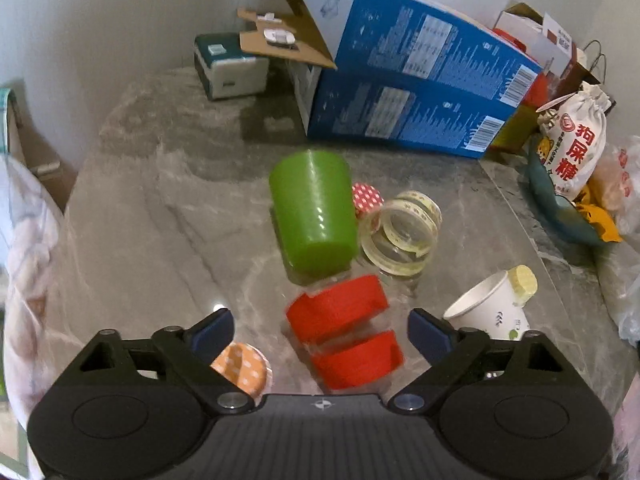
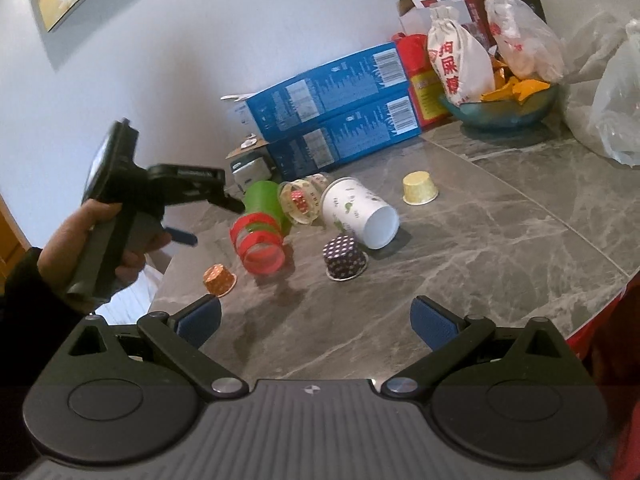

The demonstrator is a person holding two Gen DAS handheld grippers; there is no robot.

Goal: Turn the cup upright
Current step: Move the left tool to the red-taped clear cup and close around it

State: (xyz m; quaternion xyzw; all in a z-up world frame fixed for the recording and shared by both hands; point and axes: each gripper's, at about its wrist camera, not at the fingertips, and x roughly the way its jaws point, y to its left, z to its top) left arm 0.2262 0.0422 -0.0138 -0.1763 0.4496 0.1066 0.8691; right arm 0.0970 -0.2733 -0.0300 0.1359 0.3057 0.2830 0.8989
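Note:
A clear cup with red bands (image 1: pixel 344 332) lies on its side on the grey marble table (image 1: pixel 180 220), just ahead of my open left gripper (image 1: pixel 320 330) and between its blue pads. It also shows in the right wrist view (image 2: pixel 260 246). A green cup (image 1: pixel 312 210) lies on its side behind it, also seen in the right wrist view (image 2: pixel 266 204). A white paper cup (image 2: pixel 360 216) lies on its side at the middle. My right gripper (image 2: pixel 316 320) is open and empty, back from the cups. The left gripper (image 2: pixel 176 208) is seen from the side there.
A clear patterned cup (image 1: pixel 404 232) lies beside the green one. Small foil cups stand upside down: orange (image 2: pixel 218 280), purple dotted (image 2: pixel 344 258), yellow (image 2: pixel 420 188). Two blue boxes (image 2: pixel 340 124) are stacked at the back. A bowl with bags (image 2: pixel 500 108) stands at the back right.

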